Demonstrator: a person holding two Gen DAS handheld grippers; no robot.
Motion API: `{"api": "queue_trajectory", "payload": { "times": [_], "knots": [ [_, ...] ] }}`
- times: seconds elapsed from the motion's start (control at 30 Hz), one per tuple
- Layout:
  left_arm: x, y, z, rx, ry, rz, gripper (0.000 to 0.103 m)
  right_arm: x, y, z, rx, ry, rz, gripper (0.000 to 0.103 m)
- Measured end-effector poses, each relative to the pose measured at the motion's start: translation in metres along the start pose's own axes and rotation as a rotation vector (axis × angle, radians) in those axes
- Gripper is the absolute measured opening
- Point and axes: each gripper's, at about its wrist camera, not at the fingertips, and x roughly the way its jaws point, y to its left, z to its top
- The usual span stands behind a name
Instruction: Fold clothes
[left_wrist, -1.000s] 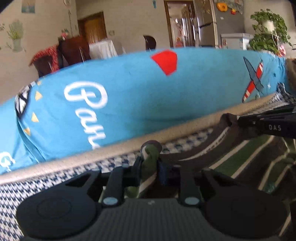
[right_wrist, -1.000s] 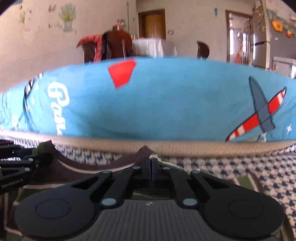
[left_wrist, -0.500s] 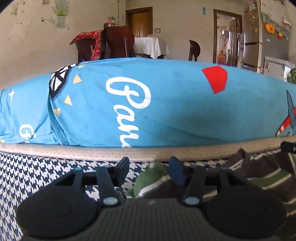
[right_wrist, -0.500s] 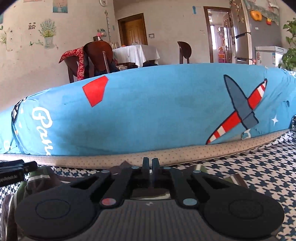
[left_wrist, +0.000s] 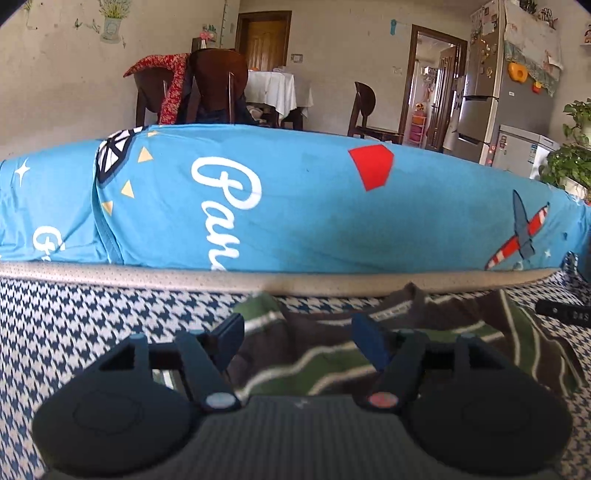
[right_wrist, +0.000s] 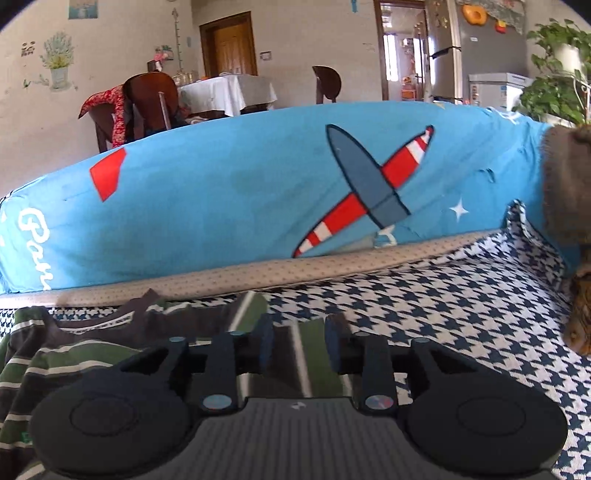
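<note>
A brown knit garment with green and white stripes (left_wrist: 388, 347) lies bunched on the navy-and-white houndstooth seat cover (left_wrist: 92, 321), just in front of the long blue cushion printed with a red-striped aeroplane and white script (left_wrist: 295, 206). Its ribbed neckline points towards that cushion.

The left gripper (left_wrist: 297, 341) hovers low over the garment's left shoulder with its jaws spread wide and nothing between them. The right gripper (right_wrist: 298, 345) sits over the garment's other edge, jaws likewise parted and empty; the cloth runs beneath them, not pinched.

The garment looks light, soft and limp, so it should sag and drape from any hold and slide easily over the seat cover. A knit of this kind is not fragile but stretches. The best holds are probably the doubled, firmer parts: the shoulder seams beside the neckline, or the hem corners, taken one per gripper so the cloth stays taut between them.

The gripper bodies hide everything nearer than the cushion-side edge. Sleeves and hem are out of sight, so how far folding has gone cannot be told. A furry brown thing (right_wrist: 569, 184) at the cushion's right end is cut off by the frame.
</note>
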Motion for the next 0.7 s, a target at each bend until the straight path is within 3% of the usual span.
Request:
{"api": "queue_trajectory", "payload": {
  "times": [0.2,0.4,0.47,0.53,0.7],
  "knots": [
    [-0.021,-0.009,-0.022,-0.001,0.055,-0.001,0.068,0.009,-0.007,-0.007,-0.005,0.037,-0.025,0.046],
    [-0.031,-0.017,-0.034,0.011,0.106,-0.016,0.068,0.024,-0.002,-0.018,-0.043,0.072,-0.032,0.047],
    [-0.032,-0.018,-0.034,0.017,0.102,-0.02,0.07,0.026,0.002,-0.02,-0.063,0.059,-0.05,0.04],
    [-0.033,-0.018,-0.033,0.018,0.099,-0.018,0.071,0.026,0.005,-0.02,-0.069,0.058,-0.052,0.007],
    [-0.028,-0.012,-0.031,-0.013,0.125,-0.01,0.071,0.02,0.009,-0.019,-0.077,0.014,-0.095,0.004]
  ]
}}
